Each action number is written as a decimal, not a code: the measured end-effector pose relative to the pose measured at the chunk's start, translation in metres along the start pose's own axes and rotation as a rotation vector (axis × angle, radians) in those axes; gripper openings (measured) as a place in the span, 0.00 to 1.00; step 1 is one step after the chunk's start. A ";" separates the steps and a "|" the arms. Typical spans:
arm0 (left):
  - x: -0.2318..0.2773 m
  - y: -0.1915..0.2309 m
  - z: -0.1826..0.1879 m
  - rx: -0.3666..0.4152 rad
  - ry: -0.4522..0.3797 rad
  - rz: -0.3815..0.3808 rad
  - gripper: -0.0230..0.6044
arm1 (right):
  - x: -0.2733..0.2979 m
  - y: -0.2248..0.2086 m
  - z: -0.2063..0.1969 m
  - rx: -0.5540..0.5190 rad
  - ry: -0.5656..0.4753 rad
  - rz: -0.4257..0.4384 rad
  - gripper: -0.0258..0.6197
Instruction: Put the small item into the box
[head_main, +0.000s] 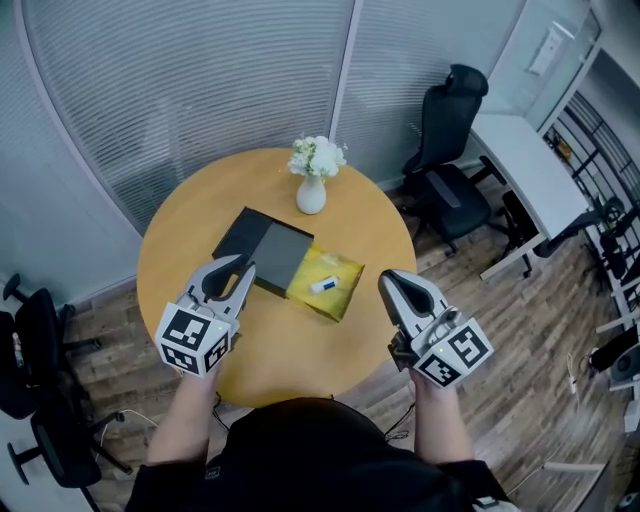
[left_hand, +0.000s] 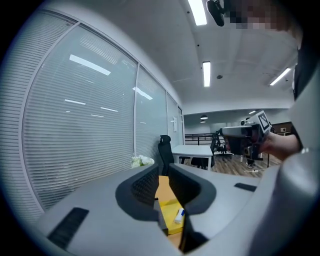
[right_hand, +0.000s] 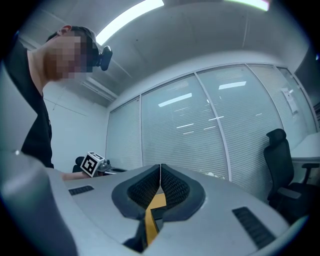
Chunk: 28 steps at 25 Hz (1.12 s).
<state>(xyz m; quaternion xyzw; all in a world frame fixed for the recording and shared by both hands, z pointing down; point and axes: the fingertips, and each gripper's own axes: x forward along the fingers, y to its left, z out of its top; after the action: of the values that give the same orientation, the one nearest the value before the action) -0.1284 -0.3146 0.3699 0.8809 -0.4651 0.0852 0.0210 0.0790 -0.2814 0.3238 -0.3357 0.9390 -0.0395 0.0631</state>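
Box (head_main: 278, 258) beside yellow bag (head_main: 338, 302) bearing small item (head_main: 323, 285); left gripper (head_main: 240, 266) slightly open, right gripper (head_main: 387, 282) closed, both empty.

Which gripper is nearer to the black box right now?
Left. The left gripper is at the black box's near-left edge. The right gripper is farther off, beyond the yellow pouch, near the table's right side.
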 end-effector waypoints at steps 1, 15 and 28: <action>0.000 0.003 0.000 -0.004 -0.001 0.006 0.14 | 0.000 -0.001 0.001 -0.004 -0.003 -0.002 0.10; 0.004 0.012 0.014 -0.014 -0.042 0.034 0.13 | 0.008 -0.021 0.024 -0.101 -0.006 0.013 0.09; 0.007 0.006 0.003 -0.031 -0.015 0.026 0.13 | -0.001 -0.022 0.007 -0.051 -0.003 0.007 0.09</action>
<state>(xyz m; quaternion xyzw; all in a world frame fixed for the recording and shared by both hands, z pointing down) -0.1285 -0.3242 0.3678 0.8751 -0.4777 0.0719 0.0300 0.0948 -0.2983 0.3197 -0.3337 0.9409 -0.0146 0.0560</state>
